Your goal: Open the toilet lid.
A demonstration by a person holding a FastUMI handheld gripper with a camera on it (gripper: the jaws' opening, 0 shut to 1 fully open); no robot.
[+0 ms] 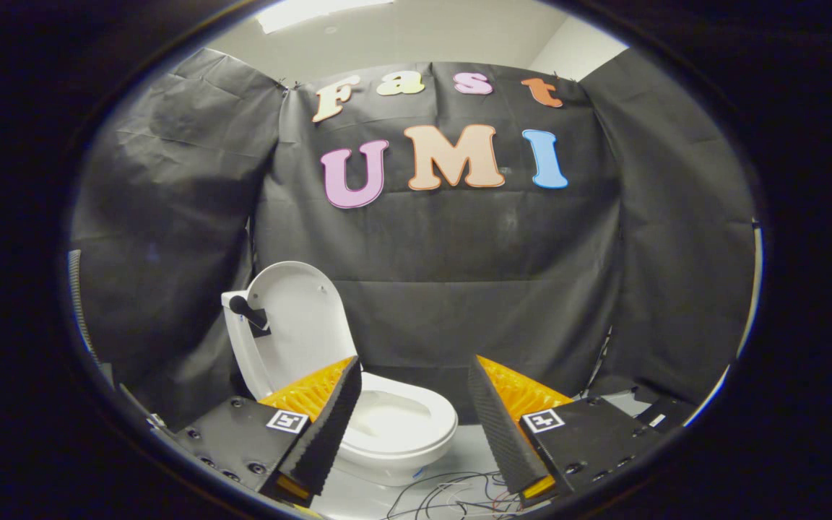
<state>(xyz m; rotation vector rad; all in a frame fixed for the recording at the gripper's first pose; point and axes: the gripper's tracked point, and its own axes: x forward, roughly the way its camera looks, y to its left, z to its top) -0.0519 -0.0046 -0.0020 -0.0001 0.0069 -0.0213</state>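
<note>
Here the gripper (414,393) was held level, its two ribbed, wedge-shaped fingers (329,426) spread wide apart and touching nothing. Thin loose wires (452,491) lay tangled on the pale floor (470,448) between the fingers. Just beyond the left finger stood the small white toilet (387,433), glossy, bowl rounded and exposed. The toilet lid (304,325), a smooth oval, stood raised upright against the tank (243,339), backed by wrinkled black cloth (459,289).

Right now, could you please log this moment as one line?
lid: raised | seat: down | tongs: open, empty, short of toilet | wires: floor
</note>
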